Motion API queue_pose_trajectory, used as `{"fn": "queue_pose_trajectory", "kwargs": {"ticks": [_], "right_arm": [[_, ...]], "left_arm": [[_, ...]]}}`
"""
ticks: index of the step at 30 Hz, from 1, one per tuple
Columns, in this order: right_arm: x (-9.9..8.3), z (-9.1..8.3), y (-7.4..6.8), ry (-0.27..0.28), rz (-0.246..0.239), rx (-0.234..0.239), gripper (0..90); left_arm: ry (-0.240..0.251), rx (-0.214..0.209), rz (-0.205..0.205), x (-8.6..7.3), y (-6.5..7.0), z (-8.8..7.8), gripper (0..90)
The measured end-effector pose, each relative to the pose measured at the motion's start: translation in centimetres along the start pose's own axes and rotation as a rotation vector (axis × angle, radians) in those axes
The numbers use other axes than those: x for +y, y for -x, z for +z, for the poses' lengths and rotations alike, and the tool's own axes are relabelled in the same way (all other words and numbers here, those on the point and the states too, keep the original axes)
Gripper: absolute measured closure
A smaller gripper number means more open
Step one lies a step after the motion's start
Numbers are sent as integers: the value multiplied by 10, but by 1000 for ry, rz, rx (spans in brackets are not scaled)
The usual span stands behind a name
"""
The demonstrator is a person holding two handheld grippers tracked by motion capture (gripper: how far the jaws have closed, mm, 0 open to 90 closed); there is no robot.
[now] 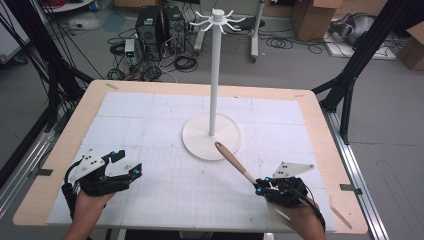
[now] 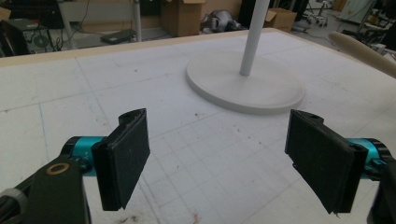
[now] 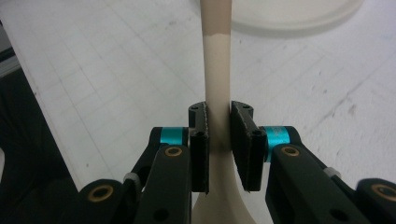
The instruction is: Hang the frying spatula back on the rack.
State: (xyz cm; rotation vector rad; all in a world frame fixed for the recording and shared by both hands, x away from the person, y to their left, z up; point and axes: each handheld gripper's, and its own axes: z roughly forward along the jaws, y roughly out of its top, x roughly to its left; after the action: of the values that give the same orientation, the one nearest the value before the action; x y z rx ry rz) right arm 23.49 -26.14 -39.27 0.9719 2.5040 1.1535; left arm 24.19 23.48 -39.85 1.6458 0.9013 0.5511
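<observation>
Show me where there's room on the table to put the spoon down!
Bare mat lies left of the white stand's base, and between the left gripper and right gripper. It is tighter by the base, where the wooden spoon, clamped in the right gripper, pokes toward it.

Table layout, stand central
Stand base [image 1: 212, 136] on mat [image 1: 150, 125] mid-table; spoon [image 1: 235, 162] just right-front, handle tip over base rim; left gripper [image 1: 122, 165] well left
</observation>
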Motion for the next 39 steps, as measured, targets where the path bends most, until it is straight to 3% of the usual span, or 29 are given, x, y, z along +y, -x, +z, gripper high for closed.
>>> {"fn": "queue_pose_trajectory", "kwargs": {"ticks": [10,14,15,20,28,31,35,39], "right_arm": [[9,-3,-10,108,-5,-8,776],[17,-3,-20,154,-28,-5,776],[19,-3,-22,160,-29,0,776],[29,2,-33,188,-55,18,776],[38,6,-43,223,-71,21,776],[42,7,-46,239,-83,18,775],[44,8,-48,255,-93,18,775],[46,9,-52,266,-103,27,775]], "left_arm": [[32,-110,-36,25,26,17,274],[55,-155,-58,41,39,32,287],[50,-182,-56,49,47,41,288],[28,-231,-50,62,67,63,271],[22,-262,-57,72,83,83,258],[36,-297,-79,78,90,89,257],[38,-314,-85,81,95,93,252],[43,-334,-95,84,100,97,303]]}}
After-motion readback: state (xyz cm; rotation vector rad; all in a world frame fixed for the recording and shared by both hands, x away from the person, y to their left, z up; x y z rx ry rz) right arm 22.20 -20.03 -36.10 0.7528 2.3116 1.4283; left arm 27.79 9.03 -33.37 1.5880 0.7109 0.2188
